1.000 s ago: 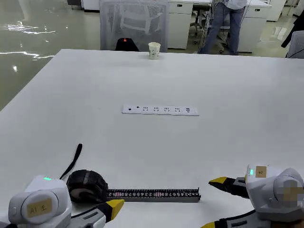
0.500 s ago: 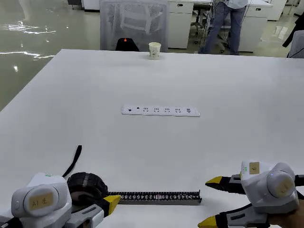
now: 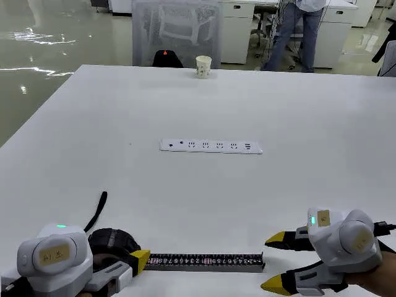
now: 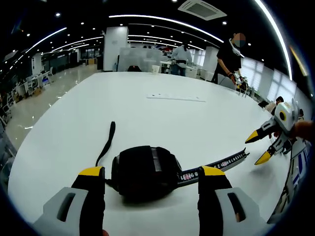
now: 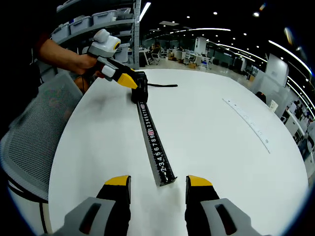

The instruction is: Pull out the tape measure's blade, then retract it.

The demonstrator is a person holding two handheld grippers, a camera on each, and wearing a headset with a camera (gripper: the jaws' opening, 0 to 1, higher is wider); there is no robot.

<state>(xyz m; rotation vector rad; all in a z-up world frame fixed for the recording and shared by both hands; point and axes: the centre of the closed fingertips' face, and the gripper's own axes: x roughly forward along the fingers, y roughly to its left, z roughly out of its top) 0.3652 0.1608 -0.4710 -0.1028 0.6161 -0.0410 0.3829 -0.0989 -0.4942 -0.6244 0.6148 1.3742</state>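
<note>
Left gripper view, lower centre: I have my left gripper (image 4: pixel 151 172) with its yellow-tipped jaws spread either side of the black round tape measure case (image 4: pixel 145 169), which lies on the white table (image 4: pixel 147 118). The black numbered blade (image 4: pixel 216 164) runs out rightward toward my right gripper (image 4: pixel 257 147), whose jaws are also spread; in the right gripper view the blade's end lies just ahead of them.

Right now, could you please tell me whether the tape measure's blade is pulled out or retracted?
Pulled out: the blade lies flat on the table, its numbered strip running from the black case toward the right gripper.
</note>
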